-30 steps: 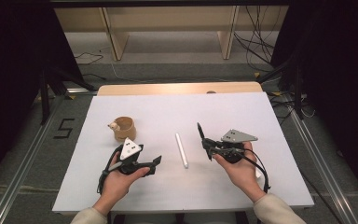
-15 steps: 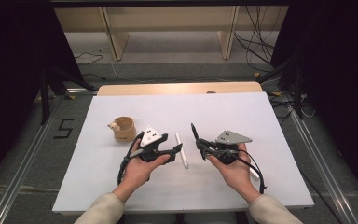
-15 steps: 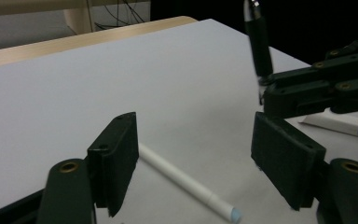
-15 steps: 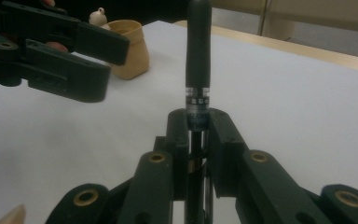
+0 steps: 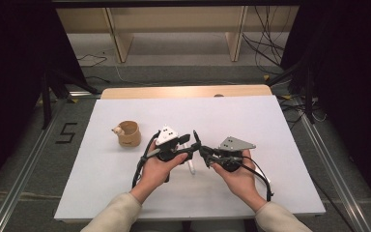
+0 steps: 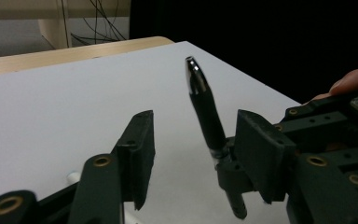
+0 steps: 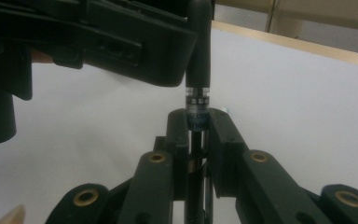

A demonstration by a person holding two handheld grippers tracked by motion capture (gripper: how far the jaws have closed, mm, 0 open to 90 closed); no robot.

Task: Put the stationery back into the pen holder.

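The black pen was clamped in the right gripper beside the white cap, the left gripper was spread around it, ungripped; capping was judged undone.

Pen: glossy black barrel, shiny metal tip. Gripper jaws: matt black plastic, brass-coloured pins. Table: matt white top, pale wood far edge. Cup: wood-like.

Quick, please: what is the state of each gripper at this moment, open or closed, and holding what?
Left gripper: open, jaws either side of the black pen.
Right gripper: closed on the black pen.
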